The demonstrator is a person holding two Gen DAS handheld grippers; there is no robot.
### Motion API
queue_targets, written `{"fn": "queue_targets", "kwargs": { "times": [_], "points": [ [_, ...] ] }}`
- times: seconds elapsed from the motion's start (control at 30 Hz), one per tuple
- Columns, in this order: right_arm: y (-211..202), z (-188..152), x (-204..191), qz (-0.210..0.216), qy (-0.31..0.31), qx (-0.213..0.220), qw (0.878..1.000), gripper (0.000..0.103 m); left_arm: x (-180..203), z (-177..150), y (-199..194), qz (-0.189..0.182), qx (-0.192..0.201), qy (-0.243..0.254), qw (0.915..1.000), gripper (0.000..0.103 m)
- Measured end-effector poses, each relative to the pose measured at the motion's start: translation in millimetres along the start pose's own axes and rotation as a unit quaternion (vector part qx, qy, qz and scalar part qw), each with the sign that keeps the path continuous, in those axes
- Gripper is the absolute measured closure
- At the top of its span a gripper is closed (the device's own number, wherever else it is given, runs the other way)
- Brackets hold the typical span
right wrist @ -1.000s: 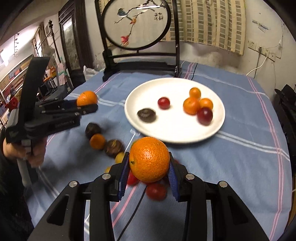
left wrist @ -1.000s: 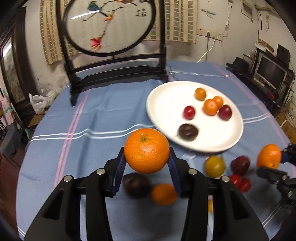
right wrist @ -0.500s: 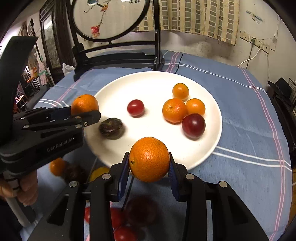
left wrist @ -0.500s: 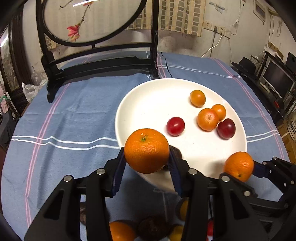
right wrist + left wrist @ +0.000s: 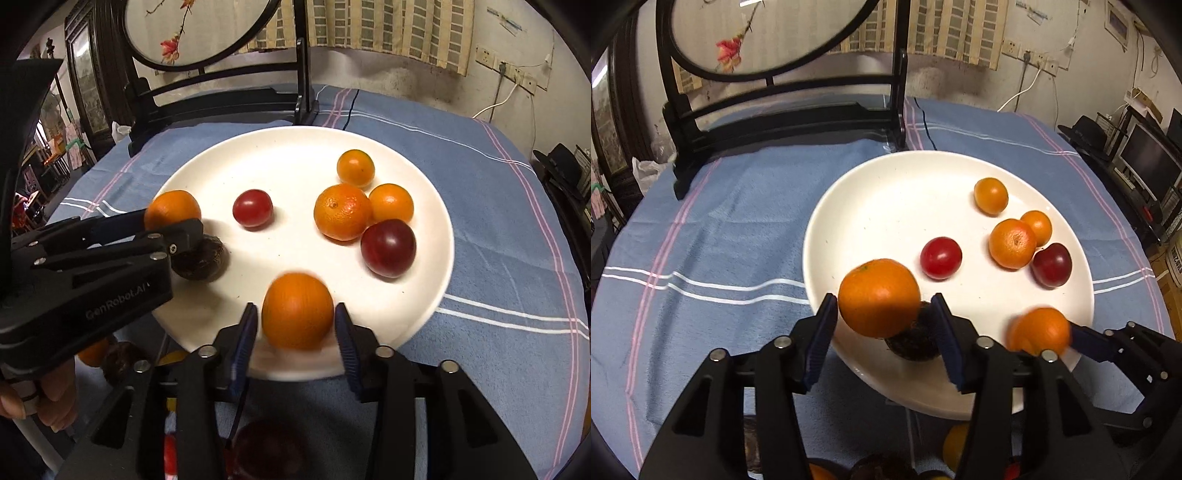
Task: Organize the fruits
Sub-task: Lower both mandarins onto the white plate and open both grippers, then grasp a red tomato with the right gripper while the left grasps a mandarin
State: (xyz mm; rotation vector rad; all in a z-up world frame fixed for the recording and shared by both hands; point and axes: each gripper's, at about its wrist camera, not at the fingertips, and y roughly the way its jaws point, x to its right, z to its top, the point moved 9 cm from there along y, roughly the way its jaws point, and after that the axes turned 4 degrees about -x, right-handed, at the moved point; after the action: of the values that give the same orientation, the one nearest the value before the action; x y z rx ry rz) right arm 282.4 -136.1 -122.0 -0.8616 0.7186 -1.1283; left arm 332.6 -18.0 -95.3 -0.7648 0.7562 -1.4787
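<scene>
Two grippers meet over a white plate at frame centre. At lower left in the right wrist view, the left gripper stands open, its orange loose between spread fingers, above a dark fruit on the plate's left edge. Centre-plate lies a red tomato; to its right cluster three small oranges and a plum. At bottom centre, the right gripper is parted too, a blurred second orange between its fingers.
</scene>
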Motion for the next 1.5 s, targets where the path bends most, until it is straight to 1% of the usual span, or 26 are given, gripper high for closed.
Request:
{"fn": "queue_targets", "kwargs": {
  "times": [0.03,0.07,0.1,0.23,0.33,0.4,0.53,0.63,0.8,0.97,1.1,1.17,1.2,1.3,1.4,1.43,1.5],
  "points": [
    [-5,-1,0,0.001,0.0,0.006,1.0,0.056,0,1,-4,0.001,0.006,0.001,1.0,0.046],
    [-8,-1,0,0.001,0.0,0.009,1.0,0.056,-1,1,-10,0.002,0.012,0.001,0.9999,0.038],
    [-11,-2,0,0.0,0.0,0.012,1.0,0.053,-1,1,-14,0.002,0.018,0.002,0.9998,0.035],
    [-27,-8,1,0.002,0.001,0.026,1.0,0.052,-1,-2,-34,-0.006,0.032,0.003,0.9995,0.035],
    [-39,-17,0,0.006,0.001,0.031,1.0,0.05,-3,-12,-50,-0.01,0.041,0.002,0.9991,0.033],
    [-47,-23,1,0.006,0.002,0.034,0.999,0.049,-5,-20,-59,-0.005,0.046,0.007,0.9989,0.024],
    [-62,-39,2,0.007,0.005,0.043,0.999,0.048,-10,-39,-75,-0.003,0.055,0.014,0.9984,0.021],
    [-69,-49,3,0.008,0.009,0.042,0.999,0.048,-15,-54,-83,-0.011,0.052,0.01,0.9985,0.018],
    [-77,-69,5,0.008,0.02,0.041,0.999,0.048,-24,-73,-93,-0.01,0.053,0.008,0.9985,0.012],
    [-80,-88,0,0.002,0.014,0.033,0.999,0.048,-36,-89,-94,-0.009,0.047,0.003,0.9989,0.011],
    [-75,-107,-13,0.001,-0.012,0.013,1.0,0.048,-51,-94,-92,-0.008,0.05,-0.008,0.9987,0.011],
    [-69,-114,-22,0.0,-0.03,0.001,1.0,0.051,-56,-96,-89,-0.011,0.048,-0.015,0.9987,0.011],
    [-66,-117,-26,-0.002,-0.039,-0.005,0.999,0.054,-60,-97,-86,-0.014,0.046,-0.018,0.9987,0.011],
    [-55,-117,-33,-0.003,-0.047,-0.013,0.999,0.055,-67,-99,-82,-0.01,0.042,-0.024,0.9988,0.011],
    [-43,-112,-33,-0.005,-0.039,-0.019,0.999,0.055,-74,-97,-81,-0.013,0.043,-0.034,0.9984,0.011],
    [-41,-111,-32,-0.004,-0.037,-0.019,0.999,0.057,-75,-97,-80,-0.013,0.041,-0.037,0.9984,0.011],
    [-35,-108,-31,-0.005,-0.035,-0.022,0.999,0.067,-76,-97,-78,-0.013,0.038,-0.037,0.9985,0.011]
  ]
}}
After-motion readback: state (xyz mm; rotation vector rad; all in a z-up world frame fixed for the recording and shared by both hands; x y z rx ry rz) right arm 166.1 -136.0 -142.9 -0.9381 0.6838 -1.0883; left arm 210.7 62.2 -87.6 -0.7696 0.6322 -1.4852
